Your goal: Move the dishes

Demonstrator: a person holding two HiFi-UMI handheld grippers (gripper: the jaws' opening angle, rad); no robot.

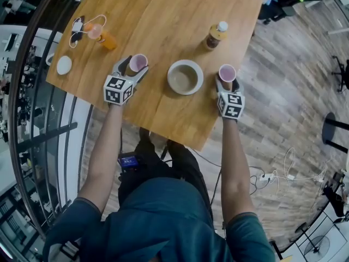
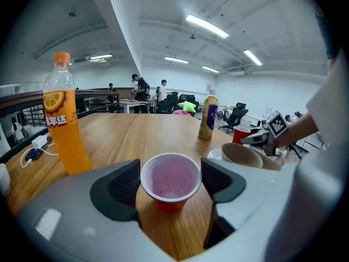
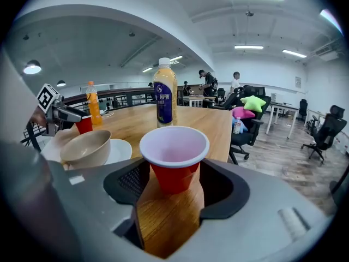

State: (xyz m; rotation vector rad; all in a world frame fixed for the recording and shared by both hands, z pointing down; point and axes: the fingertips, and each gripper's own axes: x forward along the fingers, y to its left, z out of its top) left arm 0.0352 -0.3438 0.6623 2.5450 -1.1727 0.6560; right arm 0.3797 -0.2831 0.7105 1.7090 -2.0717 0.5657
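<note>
Wood table (image 1: 163, 15) w/ bottles (image 1: 216, 35), plate (image 1: 185, 93), cable (image 1: 82, 30)

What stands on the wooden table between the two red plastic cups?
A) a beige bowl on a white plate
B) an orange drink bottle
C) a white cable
A: the beige bowl, on its white plate, stands midway between the left red plastic cup and the right red plastic cup.
</note>
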